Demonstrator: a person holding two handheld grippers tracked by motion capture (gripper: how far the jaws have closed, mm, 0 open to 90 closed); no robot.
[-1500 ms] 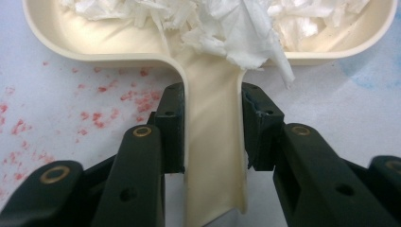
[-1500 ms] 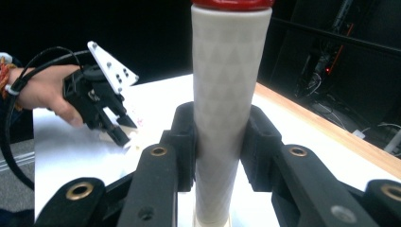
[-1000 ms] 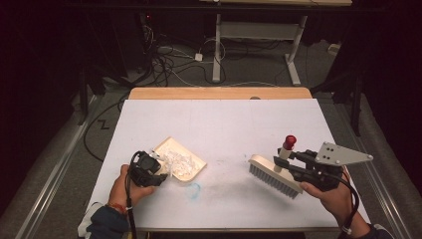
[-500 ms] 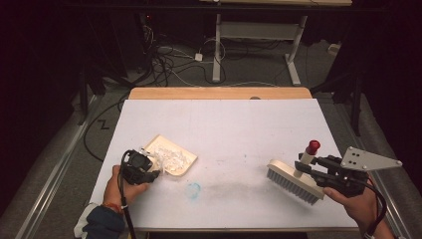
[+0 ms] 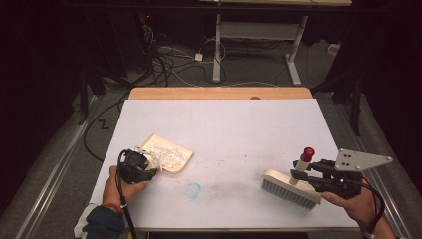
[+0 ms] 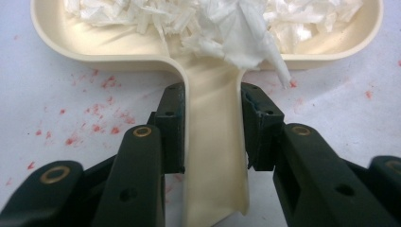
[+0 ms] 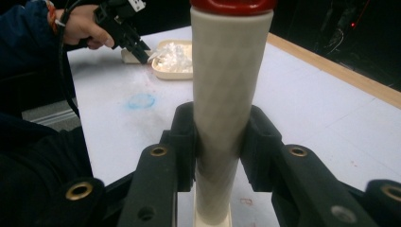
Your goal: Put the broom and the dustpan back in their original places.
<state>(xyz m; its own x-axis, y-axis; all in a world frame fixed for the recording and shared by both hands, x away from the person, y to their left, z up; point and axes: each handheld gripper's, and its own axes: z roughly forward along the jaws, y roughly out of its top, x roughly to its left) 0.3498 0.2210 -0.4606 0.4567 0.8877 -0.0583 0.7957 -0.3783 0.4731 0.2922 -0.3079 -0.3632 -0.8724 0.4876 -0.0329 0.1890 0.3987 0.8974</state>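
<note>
Luckily, the left gripper (image 6: 213,127) squeezed the stiff, light dustpan (image 6: 213,161) by its handle, paper scraps (image 6: 227,23) piled just beyond, while the right gripper (image 7: 220,142) clamped the brush (image 5: 291,186) by its hard upright handle.

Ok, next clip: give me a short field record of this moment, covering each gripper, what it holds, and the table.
left gripper: shut on the dustpan handle
dustpan: cream, flat on the table, holds white paper shreds
right gripper: shut on the brush handle
brush: cream handle with red cap, bristles down on the table, far from the dustpan
table: white top, faint blue ring mark between dustpan and brush, small red specks near the dustpan
</note>
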